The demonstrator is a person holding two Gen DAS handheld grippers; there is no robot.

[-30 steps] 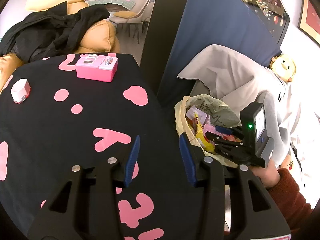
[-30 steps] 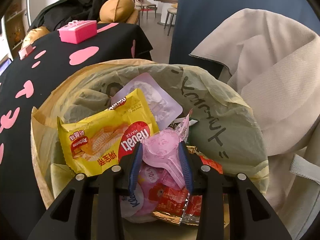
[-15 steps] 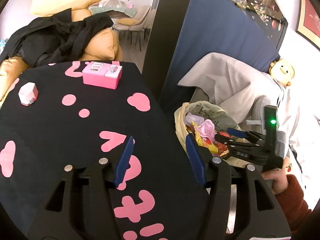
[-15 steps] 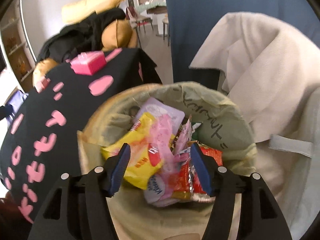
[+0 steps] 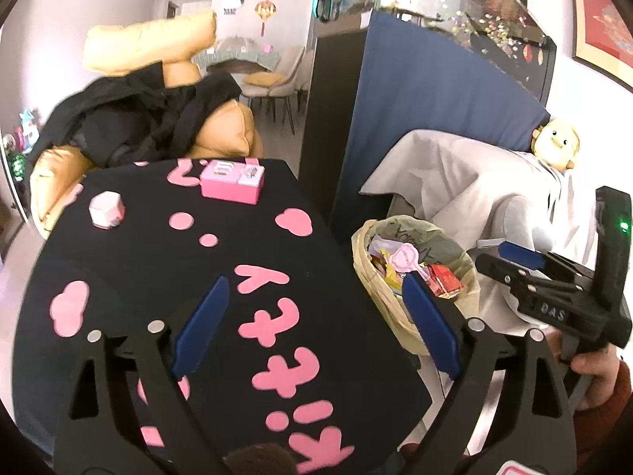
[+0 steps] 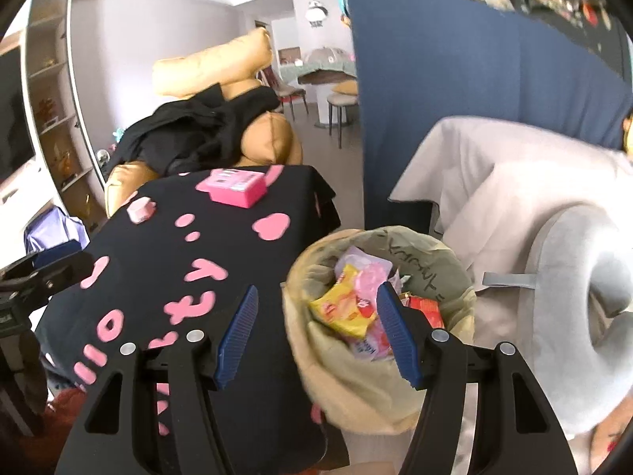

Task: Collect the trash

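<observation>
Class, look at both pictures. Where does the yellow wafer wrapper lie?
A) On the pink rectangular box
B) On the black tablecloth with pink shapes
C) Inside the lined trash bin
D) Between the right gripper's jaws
C: the yellow wafer wrapper lies among other wrappers inside the lined trash bin.

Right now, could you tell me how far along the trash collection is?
Done: wrappers fill the trash bag, a pink piece on top. In hand: nothing; the right claw is open, the left claw opening, empty. Left: possibly the pink box and small pink item on the table.
</observation>
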